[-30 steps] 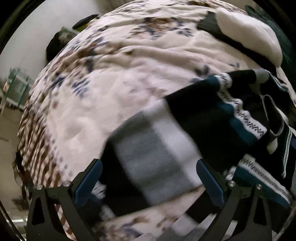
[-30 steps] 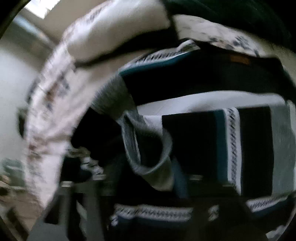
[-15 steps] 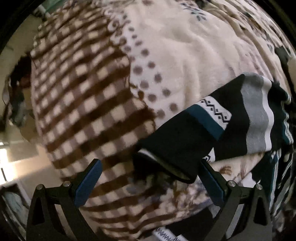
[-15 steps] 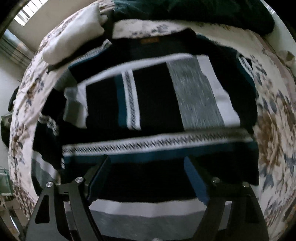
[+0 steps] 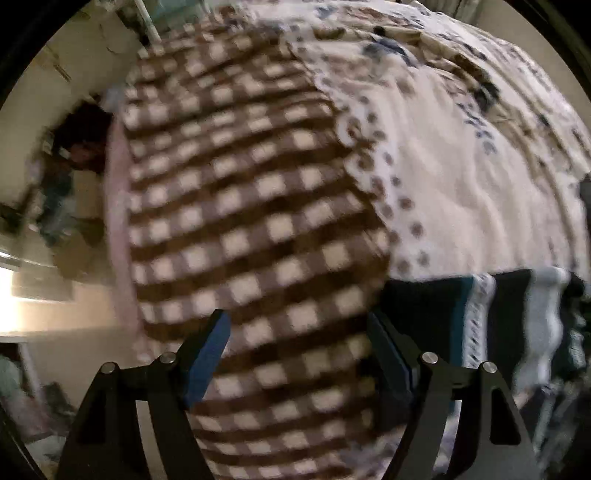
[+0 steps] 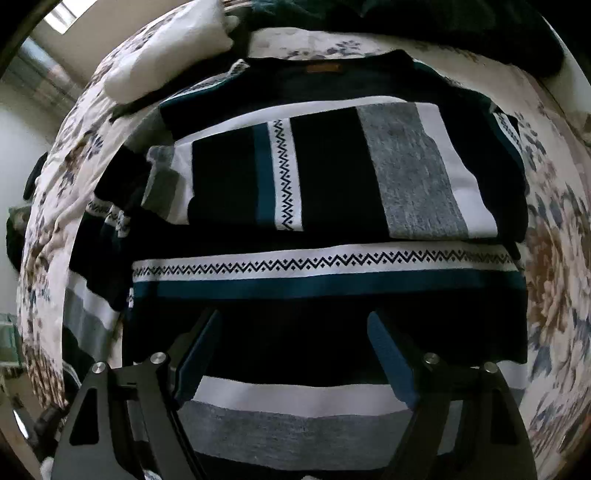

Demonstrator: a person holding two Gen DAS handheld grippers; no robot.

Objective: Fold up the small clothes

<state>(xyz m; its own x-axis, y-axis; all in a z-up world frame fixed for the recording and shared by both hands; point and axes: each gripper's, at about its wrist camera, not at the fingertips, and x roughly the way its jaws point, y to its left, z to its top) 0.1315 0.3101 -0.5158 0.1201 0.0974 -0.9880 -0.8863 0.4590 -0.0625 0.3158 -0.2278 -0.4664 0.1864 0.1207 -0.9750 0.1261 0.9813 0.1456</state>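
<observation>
A striped sweater (image 6: 328,280) in black, teal, white and grey lies on the bed in the right wrist view, with one sleeve (image 6: 332,177) folded across its chest. My right gripper (image 6: 293,332) is open and empty just above the sweater's lower body. In the left wrist view my left gripper (image 5: 297,332) is open and empty over the brown checked part of the blanket (image 5: 240,206). The other sleeve (image 5: 498,317) lies to its right, stretched out over the blanket, its end close to the right finger.
A floral blanket (image 6: 554,258) covers the bed. A white folded item (image 6: 166,62) and dark clothes (image 6: 406,18) lie at the far edge. The bed's edge and the floor (image 5: 55,295) are at the left of the left wrist view.
My left gripper let go of the sleeve and swung left toward the bed's edge. My right gripper pulled back from the sweater, leaving the folded sleeve flat, and steadied.
</observation>
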